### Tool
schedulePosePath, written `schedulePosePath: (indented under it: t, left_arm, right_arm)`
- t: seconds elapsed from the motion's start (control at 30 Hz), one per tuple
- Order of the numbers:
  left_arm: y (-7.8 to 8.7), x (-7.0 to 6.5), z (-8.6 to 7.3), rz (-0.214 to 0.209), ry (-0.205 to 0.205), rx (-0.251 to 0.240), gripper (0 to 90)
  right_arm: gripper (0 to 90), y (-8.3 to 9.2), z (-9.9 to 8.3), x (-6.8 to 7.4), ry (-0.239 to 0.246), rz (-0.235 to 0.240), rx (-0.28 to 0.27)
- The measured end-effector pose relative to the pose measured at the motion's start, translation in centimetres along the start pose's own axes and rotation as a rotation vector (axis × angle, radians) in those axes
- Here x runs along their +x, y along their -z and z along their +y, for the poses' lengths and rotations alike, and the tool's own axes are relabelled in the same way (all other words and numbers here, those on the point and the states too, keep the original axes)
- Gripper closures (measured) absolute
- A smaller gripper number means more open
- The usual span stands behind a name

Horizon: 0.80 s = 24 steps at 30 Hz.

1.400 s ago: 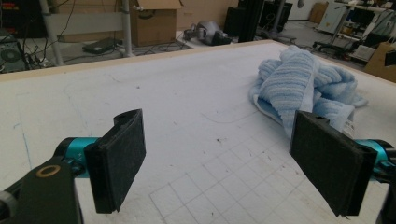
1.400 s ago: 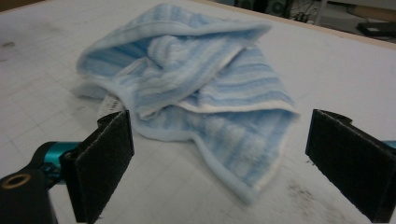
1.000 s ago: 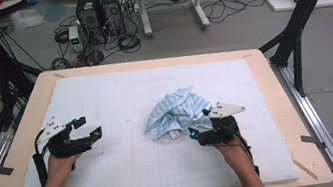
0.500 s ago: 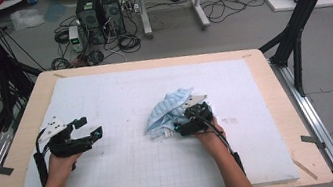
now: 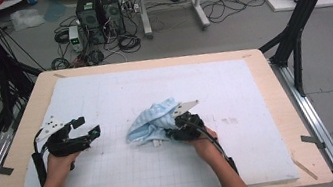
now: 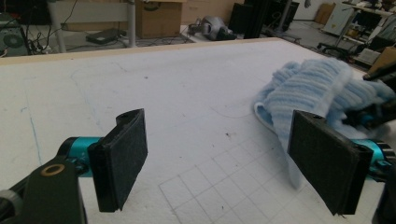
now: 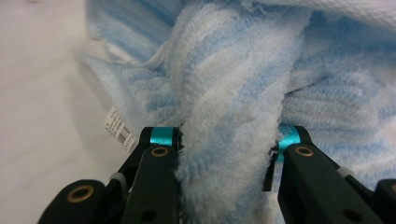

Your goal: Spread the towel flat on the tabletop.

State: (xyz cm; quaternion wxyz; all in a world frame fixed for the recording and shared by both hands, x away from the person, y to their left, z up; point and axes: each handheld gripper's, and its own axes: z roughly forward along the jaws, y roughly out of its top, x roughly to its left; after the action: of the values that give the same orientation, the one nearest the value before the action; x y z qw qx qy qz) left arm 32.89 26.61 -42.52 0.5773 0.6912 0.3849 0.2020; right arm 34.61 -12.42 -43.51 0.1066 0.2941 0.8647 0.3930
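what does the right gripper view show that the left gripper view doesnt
Right gripper view alone: the right gripper, its jaws just closing, pinching a thick fold of the blue striped towel, and the towel's barcode label. Left gripper view alone: the left gripper wide open with nothing between its pads, plus the table's far wooden edge. Both: the towel lying on the white gridded mat.

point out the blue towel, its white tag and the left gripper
blue towel [image 5: 151, 121], high view, middle of the crumpled heap
white tag [image 7: 117, 127], right gripper view, the barcode label at the towel's edge
left gripper [image 5: 86, 127], high view, midway between its fingertips
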Motion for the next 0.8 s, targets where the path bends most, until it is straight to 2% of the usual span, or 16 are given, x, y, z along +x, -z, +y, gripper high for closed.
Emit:
schedulePosePath:
  t: [0.07, 0.1, 0.13, 0.27, 0.33, 0.4, 0.47, 0.53, 0.57, 0.6, 0.63, 0.67, 0.7, 0.8]
  left_arm:
    - [0.0, 0.0, 0.0, 0.001, 0.000, 0.000, 20.3]
    - [0.0, 0.0, 0.0, 0.001, 0.000, 0.000, 20.4]
    - [0.1, 0.0, 0.0, 0.000, -0.002, 0.001, 20.4]
    - [0.0, -0.1, 0.0, -0.011, -0.006, 0.003, 20.6]
    - [0.0, -0.2, 0.0, -0.018, -0.005, 0.005, 21.3]
    - [-0.2, -0.4, 0.0, -0.070, -0.006, 0.020, 24.1]
    - [-0.4, -0.8, 0.1, -0.128, -0.006, 0.026, 26.6]
    - [-0.6, -1.2, 0.2, -0.190, -0.011, 0.041, 31.0]
    - [-0.6, -1.2, 0.2, -0.190, -0.011, 0.041, 31.6]
    - [-1.1, -1.9, 0.2, -0.256, -0.024, 0.073, 33.3]
    - [-1.3, -2.2, 0.1, -0.277, -0.030, 0.088, 34.2]
    - [-1.3, -2.2, 0.1, -0.277, -0.030, 0.088, 34.1]
    - [-1.9, -2.8, 0.0, -0.311, -0.047, 0.127, 33.9]
    - [-2.7, -3.6, -0.4, -0.322, -0.064, 0.182, 30.4]
  right_arm:
    - [70.2, -0.2, 0.1, 1.3, 0.010, 0.036, -0.007]
    - [70.2, -0.2, 0.1, 1.3, 0.010, 0.036, -0.007]
    - [70.2, -0.4, 0.3, 2.4, 0.016, 0.064, -0.012]
    - [70.2, -0.7, 0.6, 4.0, 0.008, 0.126, -0.032]
    - [66.9, -0.8, 0.7, 4.6, 0.039, 0.118, -0.026]
    - [57.6, -0.6, 0.7, 4.6, 0.041, 0.098, -0.034]
    - [48.2, 0.0, 0.6, 4.2, 0.013, 0.085, -0.067]
    - [44.3, 0.9, 0.6, 3.7, -0.009, 0.072, -0.110]
    - [43.5, 1.2, 0.5, 3.5, -0.014, 0.066, -0.125]
    - [43.3, 1.7, 0.4, 3.1, -0.022, 0.050, -0.141]
    - [42.8, 2.0, 0.3, 2.8, -0.025, 0.039, -0.150]
    - [42.4, 2.3, 0.2, 2.5, -0.033, 0.026, -0.157]
    - [42.4, 2.6, 0.0, 2.3, -0.043, 0.017, -0.166]
    - [40.9, 3.1, -0.2, 1.8, -0.055, 0.004, -0.186]
